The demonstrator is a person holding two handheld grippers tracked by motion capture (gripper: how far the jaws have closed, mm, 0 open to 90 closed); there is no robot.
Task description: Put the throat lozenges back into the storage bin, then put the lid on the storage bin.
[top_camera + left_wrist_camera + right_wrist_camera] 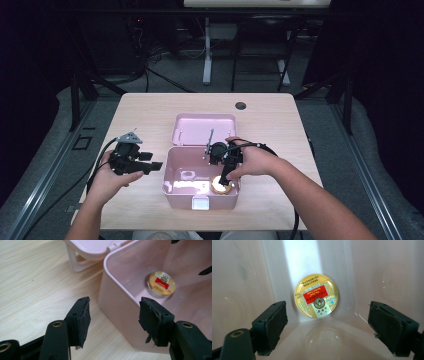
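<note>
Tin (316, 296): one, round and flat, with a gold lid and a red label, lying on the floor of the box (170, 172) near the corner on the person's right. Box: one, pink plastic, lid (204, 129) thrown back flat on the desk (145, 112) behind it, a white latch (200, 203) on its near wall.

Tools: two. The right tool (222, 178) points down into the box just above the tin, jaws spread wide, nothing between the pads; in the right gripper view the tin sits between and beyond the two pads, touching neither. The left tool (156, 166) rests level over the desk just beside the box's left wall, also wide open and holding nothing; in the left gripper view its pads straddle the wall's rim without pressing on it, and the tin shows past the rim.

Hands: two, one on each tool, forearms coming in from the near edge. A cable trails from each tool.

One dark round hole (240, 105) marks the desk's far side. Beyond the desk stand table legs and loose cables on a grey floor. The box's walls ring the tin on all sides; it is open only from above.
</note>
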